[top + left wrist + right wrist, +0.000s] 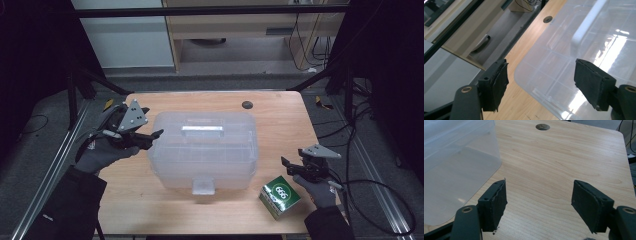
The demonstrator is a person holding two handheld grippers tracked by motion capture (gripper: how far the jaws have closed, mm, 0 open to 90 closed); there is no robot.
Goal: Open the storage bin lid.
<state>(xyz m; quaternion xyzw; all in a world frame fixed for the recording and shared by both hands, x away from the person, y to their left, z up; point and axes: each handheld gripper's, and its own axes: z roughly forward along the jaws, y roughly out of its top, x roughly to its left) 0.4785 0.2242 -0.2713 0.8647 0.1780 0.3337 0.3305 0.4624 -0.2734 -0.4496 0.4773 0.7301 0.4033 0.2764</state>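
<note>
Nearest the person's side of the wooden table (150,210), a small green carton (280,196) printed with white figures sits by the front right corner, and the right gripper (292,166) hovers just above and behind it, its jaws spread wide with nothing but bare tabletop between them in the right gripper view (539,207). Further in, the clear plastic storage box (204,150) stands in the middle of the table, lid on, its front latch tab (203,186) facing the person and a pale handle (202,131) lying flat on the lid. At the box's left end the left gripper (152,136) is held off the table at about lid height, tips pointing at the lid's edge; in the left gripper view (541,85) the jaws stand open, one over the lid's rounded corner and one over the table beside it, pressing on nothing. To my eye the work in hand is getting hold of this box, probably to steady or open it. Doing that well would mean bringing the left jaws squarely over the rim before closing, since the smooth plastic looks slippery and the box light enough to skid, and keeping the right gripper clear of the carton as it comes across to the latch. Beyond the box, a round cable hole (247,105) marks the far edge
</note>
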